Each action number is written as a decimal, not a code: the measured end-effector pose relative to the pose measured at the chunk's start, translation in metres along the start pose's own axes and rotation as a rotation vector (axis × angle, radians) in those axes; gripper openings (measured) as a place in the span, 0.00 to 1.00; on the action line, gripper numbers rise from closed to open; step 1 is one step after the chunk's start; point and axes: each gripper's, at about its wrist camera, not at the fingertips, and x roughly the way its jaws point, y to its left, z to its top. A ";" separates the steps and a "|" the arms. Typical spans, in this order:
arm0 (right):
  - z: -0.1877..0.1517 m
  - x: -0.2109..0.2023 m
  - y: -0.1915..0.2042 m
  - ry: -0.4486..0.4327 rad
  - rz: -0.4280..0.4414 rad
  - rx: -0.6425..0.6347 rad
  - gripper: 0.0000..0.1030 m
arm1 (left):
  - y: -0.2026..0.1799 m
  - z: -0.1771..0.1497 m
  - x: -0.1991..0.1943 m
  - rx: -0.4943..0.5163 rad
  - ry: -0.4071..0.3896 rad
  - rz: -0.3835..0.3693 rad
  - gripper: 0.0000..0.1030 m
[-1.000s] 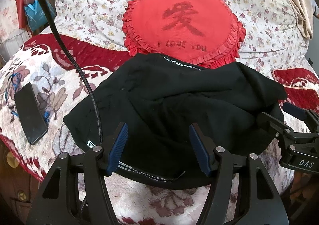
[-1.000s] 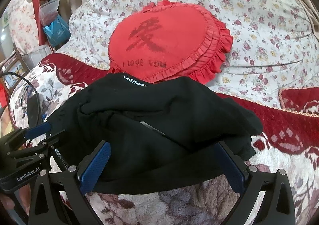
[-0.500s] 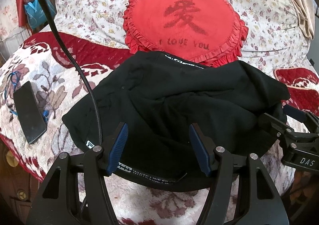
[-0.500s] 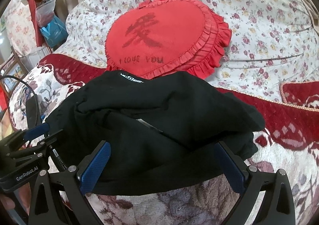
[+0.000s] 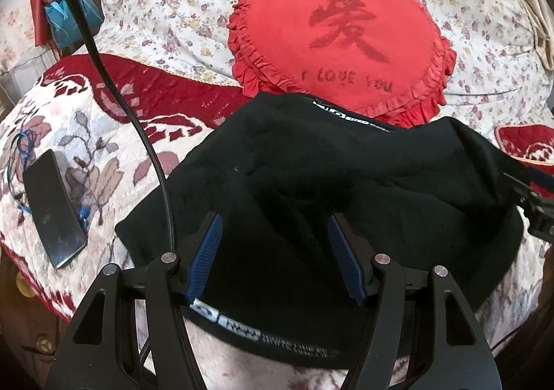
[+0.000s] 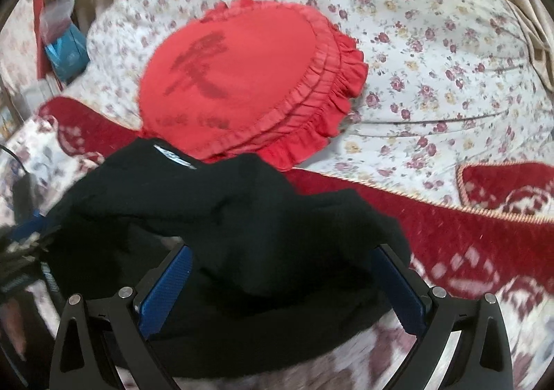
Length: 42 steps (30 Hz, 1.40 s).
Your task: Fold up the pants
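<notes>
The black pants (image 5: 329,189) lie bunched on a floral bed cover (image 5: 86,134), with a white-lettered waistband near the front edge. My left gripper (image 5: 277,227) is open, its blue pads on either side of the cloth at the near edge. My right gripper (image 6: 282,262) is open too, and a fold of the pants (image 6: 242,234) lies over and between its fingers. The right gripper also shows at the right edge of the left wrist view (image 5: 535,210). The left gripper shows blurred at the left of the right wrist view (image 6: 24,237).
A red heart-shaped cushion (image 5: 342,40) leans on a floral pillow (image 5: 180,2) just behind the pants. A black phone (image 5: 53,210) with a blue cord lies at the left. A black cable (image 5: 138,120) runs across the left side. A red quilted band (image 6: 450,227) crosses the bed.
Both grippers moved forward toward the cushion. The right wrist view swung right and is motion-blurred; the pants' right part has bunched up over the right gripper's fingers.
</notes>
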 end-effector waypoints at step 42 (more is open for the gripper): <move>-0.032 -0.012 -0.119 0.084 0.121 0.289 0.66 | 0.125 -0.034 0.018 -0.400 0.089 -0.029 0.62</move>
